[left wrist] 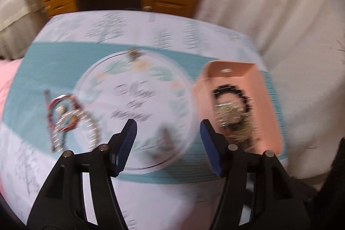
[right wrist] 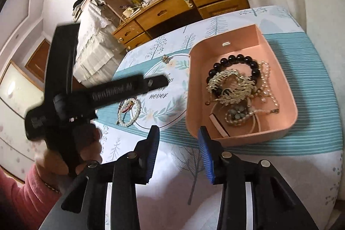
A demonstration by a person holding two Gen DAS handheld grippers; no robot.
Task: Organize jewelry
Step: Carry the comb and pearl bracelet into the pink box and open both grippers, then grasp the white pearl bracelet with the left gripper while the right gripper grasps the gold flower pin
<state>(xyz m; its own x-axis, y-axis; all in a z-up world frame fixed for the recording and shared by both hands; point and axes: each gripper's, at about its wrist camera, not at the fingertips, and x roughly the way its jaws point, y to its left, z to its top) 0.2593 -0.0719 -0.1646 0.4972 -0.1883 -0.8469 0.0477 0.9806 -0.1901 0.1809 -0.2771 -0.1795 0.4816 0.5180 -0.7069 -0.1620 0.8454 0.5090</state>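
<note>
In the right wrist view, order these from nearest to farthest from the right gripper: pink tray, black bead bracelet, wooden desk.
From the right gripper:
1. Pink tray, near rim just ahead, right.
2. Black bead bracelet, toward the tray's far end.
3. Wooden desk, beyond the table.

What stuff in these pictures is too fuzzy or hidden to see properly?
- Left wrist view: the bracelets on the cloth are smeared by motion blur, so they cannot be counted.
- Right wrist view: the left gripper's body covers part of the pearl bracelet.
- Right wrist view: the pink box's near wall hides its front floor.
</note>
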